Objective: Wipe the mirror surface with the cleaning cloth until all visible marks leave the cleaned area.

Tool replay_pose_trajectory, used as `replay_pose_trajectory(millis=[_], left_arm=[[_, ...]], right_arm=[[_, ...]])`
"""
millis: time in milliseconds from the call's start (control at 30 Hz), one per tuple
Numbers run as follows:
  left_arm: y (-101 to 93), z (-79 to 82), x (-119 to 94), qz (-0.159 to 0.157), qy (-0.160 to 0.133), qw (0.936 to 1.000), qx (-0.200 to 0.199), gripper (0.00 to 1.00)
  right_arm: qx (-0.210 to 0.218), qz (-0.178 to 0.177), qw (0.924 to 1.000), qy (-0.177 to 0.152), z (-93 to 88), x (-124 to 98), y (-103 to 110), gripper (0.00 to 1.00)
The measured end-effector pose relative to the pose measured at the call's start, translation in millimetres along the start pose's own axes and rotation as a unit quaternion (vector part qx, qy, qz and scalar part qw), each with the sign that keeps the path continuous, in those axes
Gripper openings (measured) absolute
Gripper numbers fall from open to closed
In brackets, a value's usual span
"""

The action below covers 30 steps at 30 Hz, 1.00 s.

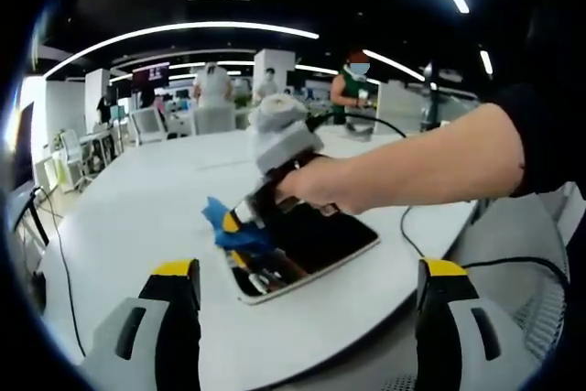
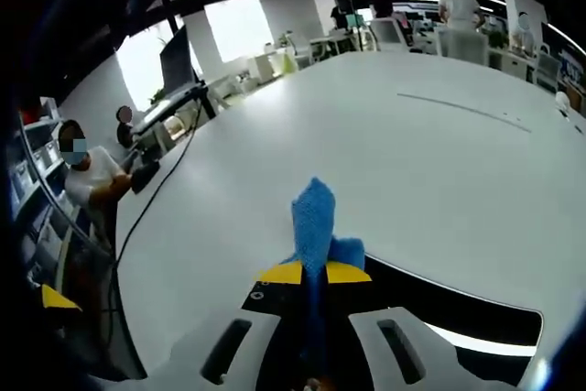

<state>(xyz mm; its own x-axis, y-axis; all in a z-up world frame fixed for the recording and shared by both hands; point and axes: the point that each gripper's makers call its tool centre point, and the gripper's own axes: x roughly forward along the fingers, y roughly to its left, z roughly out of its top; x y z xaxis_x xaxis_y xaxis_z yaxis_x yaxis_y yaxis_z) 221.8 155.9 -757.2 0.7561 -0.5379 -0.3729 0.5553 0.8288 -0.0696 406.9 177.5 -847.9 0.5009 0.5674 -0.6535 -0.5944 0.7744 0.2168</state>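
A rectangular mirror (image 1: 320, 243) with a white rim lies flat on the white table (image 1: 137, 208), near its front edge. A hand holds my right gripper (image 1: 240, 222) over the mirror's left end, shut on a blue cleaning cloth (image 1: 229, 226) that rests on the glass. My left gripper (image 1: 307, 286) hangs back from the mirror, its yellow-tipped jaws wide apart with nothing between them. In the right gripper view the blue cloth (image 2: 316, 217) sticks up from the shut right gripper (image 2: 314, 272), and the mirror's (image 2: 458, 313) dark surface lies under it and to the right.
A black cable (image 1: 407, 226) runs over the table's right edge by the mirror. Another cable (image 2: 156, 199) trails off the table's left side, where a seated person (image 2: 87, 176) is. Chairs and standing people (image 1: 352, 84) are beyond the far end.
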Motion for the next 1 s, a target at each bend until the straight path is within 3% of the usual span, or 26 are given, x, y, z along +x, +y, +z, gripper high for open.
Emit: replay_pose_trajectory(millis=[1000], left_arm=[[-0.8, 0.1, 1, -0.001, 0.003, 1.0, 0.003, 0.98]], right_arm=[[-0.032, 0.025, 0.9992, 0.006, -15.0, -10, 24, 0.01]])
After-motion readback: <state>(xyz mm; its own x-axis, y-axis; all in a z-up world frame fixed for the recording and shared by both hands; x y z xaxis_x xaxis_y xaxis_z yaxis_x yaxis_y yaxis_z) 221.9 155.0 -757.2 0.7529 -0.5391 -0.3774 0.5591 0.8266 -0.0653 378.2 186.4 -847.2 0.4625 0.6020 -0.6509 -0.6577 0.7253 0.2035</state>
